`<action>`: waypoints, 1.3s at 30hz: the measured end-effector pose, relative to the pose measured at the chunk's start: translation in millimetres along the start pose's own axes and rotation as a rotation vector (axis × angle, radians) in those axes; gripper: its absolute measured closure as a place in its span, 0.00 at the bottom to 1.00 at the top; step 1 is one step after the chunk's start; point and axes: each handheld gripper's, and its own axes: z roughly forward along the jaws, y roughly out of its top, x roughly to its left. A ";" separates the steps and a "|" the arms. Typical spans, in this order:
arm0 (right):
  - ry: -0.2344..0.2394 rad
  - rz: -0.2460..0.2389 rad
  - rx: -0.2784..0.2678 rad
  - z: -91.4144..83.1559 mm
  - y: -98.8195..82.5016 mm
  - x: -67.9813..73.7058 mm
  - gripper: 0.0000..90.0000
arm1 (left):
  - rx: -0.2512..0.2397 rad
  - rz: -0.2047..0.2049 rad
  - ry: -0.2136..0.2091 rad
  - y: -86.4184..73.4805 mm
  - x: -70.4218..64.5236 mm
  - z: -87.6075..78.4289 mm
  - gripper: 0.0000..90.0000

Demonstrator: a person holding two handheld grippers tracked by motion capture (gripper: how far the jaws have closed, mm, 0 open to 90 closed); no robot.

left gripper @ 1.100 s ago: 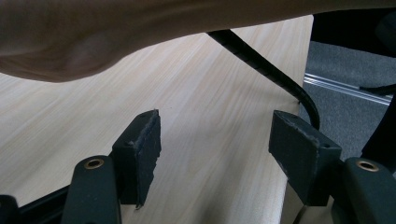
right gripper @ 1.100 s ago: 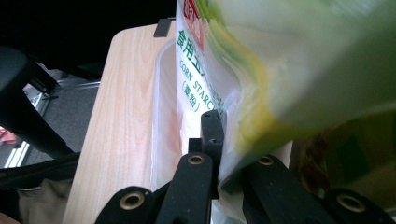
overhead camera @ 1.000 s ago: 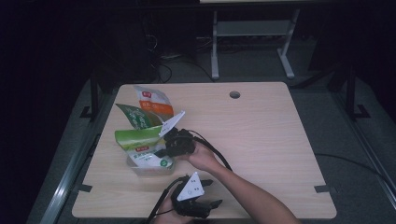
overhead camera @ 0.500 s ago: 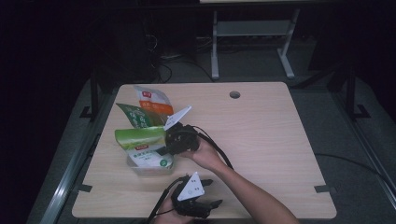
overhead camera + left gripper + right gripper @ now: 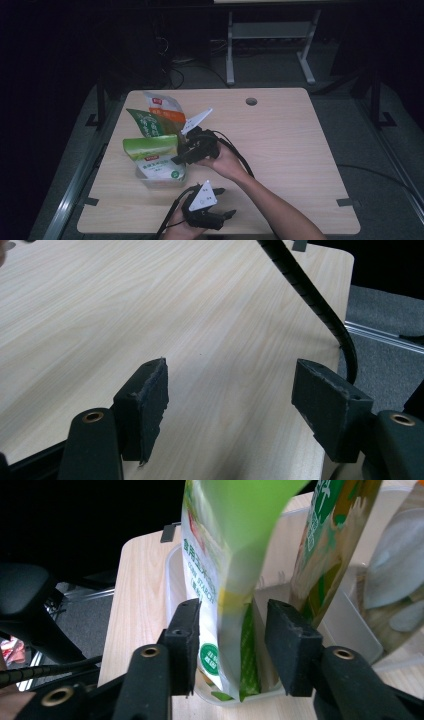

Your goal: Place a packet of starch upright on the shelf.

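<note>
The right gripper (image 5: pixel 227 645) has just been opening its jaws, which now stand apart around the light green pouch (image 5: pixel 227 575) upright in the clear tub (image 5: pixel 350 625), while the left gripper (image 5: pixel 230 410) rests open over bare table (image 5: pixel 100 315).

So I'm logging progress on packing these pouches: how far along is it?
Three pouches stand in the clear bin: orange, dark green, light green pouch. The right gripper has just been opening, its jaws either side of the light green one, pads apart from it. The left gripper waits open. What's left: backing the right gripper away.
</note>
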 end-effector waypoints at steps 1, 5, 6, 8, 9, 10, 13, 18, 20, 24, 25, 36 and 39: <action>-0.004 0.009 0.002 -1.3 -0.2 0.6 0.61 | 0.003 -0.009 -0.001 0.2 0.2 0.0 0.33; -0.010 0.011 0.001 -7.8 -1.5 -1.4 0.58 | 0.004 -0.006 0.003 0.4 1.2 -0.2 0.33; -0.015 0.015 0.001 -9.8 -1.6 -1.3 0.57 | 0.004 -0.003 0.003 0.5 1.6 -0.1 0.33; -0.013 0.025 0.003 -13.6 -2.0 -1.8 0.56 | 0.002 -0.006 0.006 0.7 1.6 -0.1 0.33; -0.019 0.022 0.005 -15.2 -2.2 -2.2 0.56 | 0.003 -0.007 0.006 0.8 1.8 -0.2 0.32; -0.023 0.017 0.006 -17.0 -2.4 -2.4 0.56 | 0.001 -0.006 0.007 0.9 2.1 -0.3 0.32; -0.029 0.020 0.004 -21.5 -3.0 -2.6 0.55 | 0.007 -0.003 0.005 1.1 2.9 -0.6 0.32; -0.035 0.036 0.004 -28.7 -4.4 -2.9 0.54 | 0.008 -0.002 0.007 1.4 3.9 -0.7 0.32; -0.043 0.040 0.006 -31.7 -5.4 -3.8 0.53 | 0.006 -0.001 0.012 1.4 4.0 -0.7 0.32; -0.055 0.046 0.006 -37.2 -7.7 -5.7 0.52 | -0.003 -0.006 0.018 1.9 4.3 -0.7 0.32; -0.056 0.049 0.003 -38.5 -8.4 -6.6 0.52 | -0.001 -0.004 0.019 2.1 4.9 -0.9 0.32; -0.074 0.083 0.003 -50.5 -15.9 -15.0 0.48 | 0.001 -0.009 0.024 2.8 7.9 -1.6 0.32; -0.079 0.091 0.004 -53.6 -17.3 -16.5 0.48 | -0.003 -0.004 0.026 3.1 9.1 -2.0 0.31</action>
